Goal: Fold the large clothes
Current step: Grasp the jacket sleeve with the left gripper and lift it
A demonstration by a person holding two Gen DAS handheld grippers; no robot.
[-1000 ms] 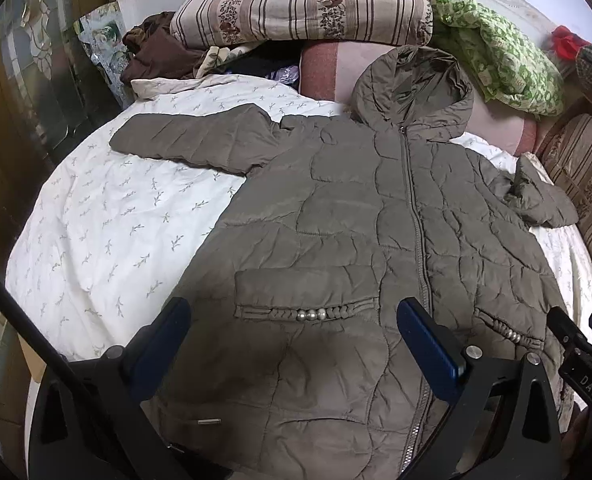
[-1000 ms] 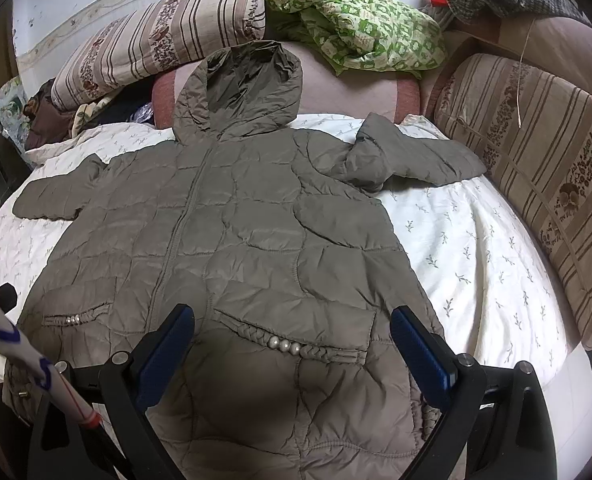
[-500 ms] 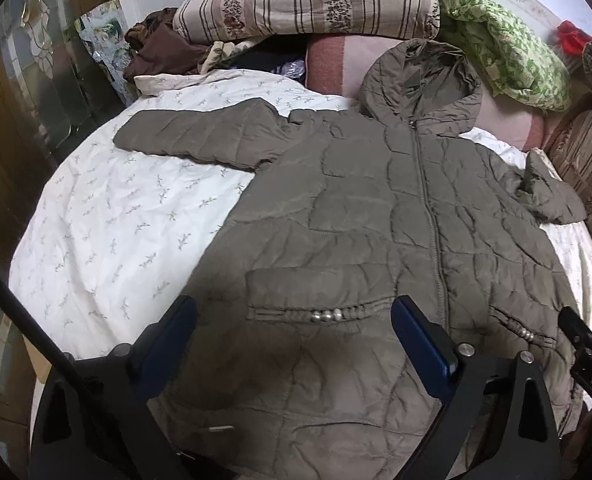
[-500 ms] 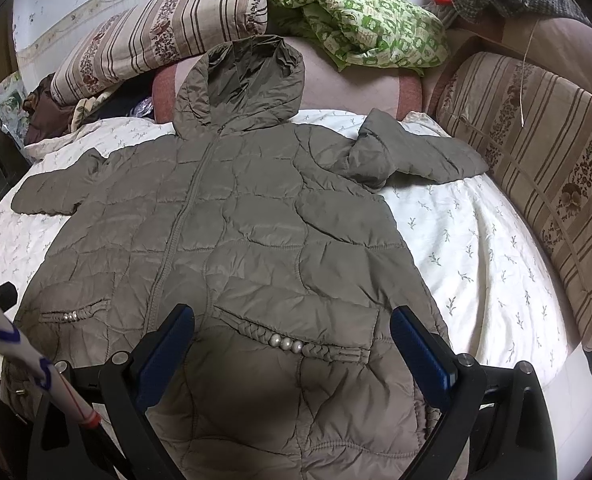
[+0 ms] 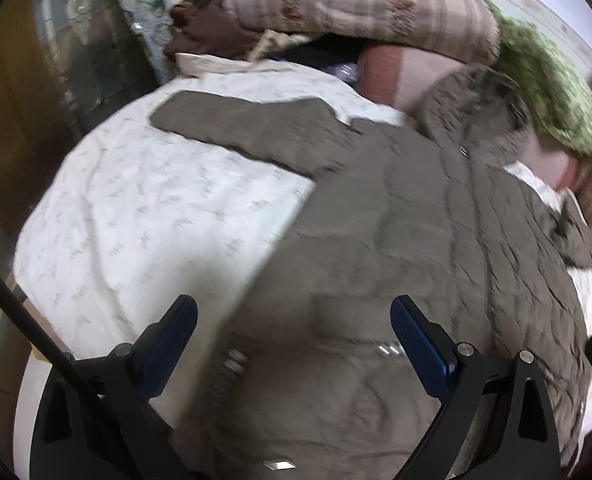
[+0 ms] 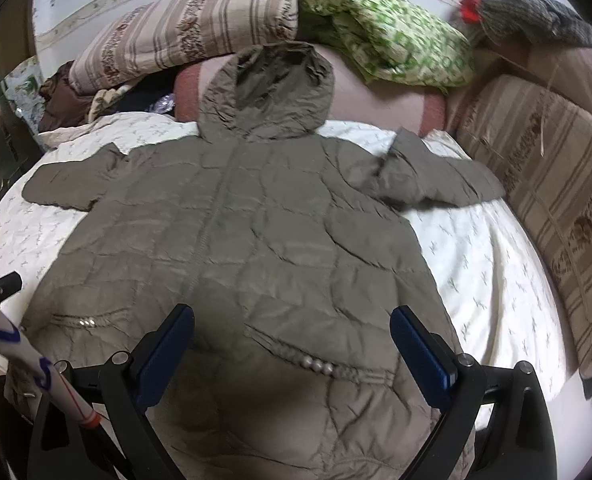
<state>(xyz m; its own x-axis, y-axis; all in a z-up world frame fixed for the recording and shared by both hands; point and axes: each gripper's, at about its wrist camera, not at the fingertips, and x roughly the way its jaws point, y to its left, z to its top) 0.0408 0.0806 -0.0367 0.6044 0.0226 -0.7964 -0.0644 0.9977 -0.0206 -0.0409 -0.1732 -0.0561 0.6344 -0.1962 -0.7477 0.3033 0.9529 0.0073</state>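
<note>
While my left gripper (image 5: 294,320) slides toward the coat's left edge, its view has swung so the white sheet (image 5: 144,216) fills more of the frame; jaws wide, nothing between them, angled down over the hem. From my right gripper (image 6: 292,320), also empty and wide, the quilted coat (image 6: 264,220) still lies flat, unfolded, on the bed; folding hasn't begun.
</note>
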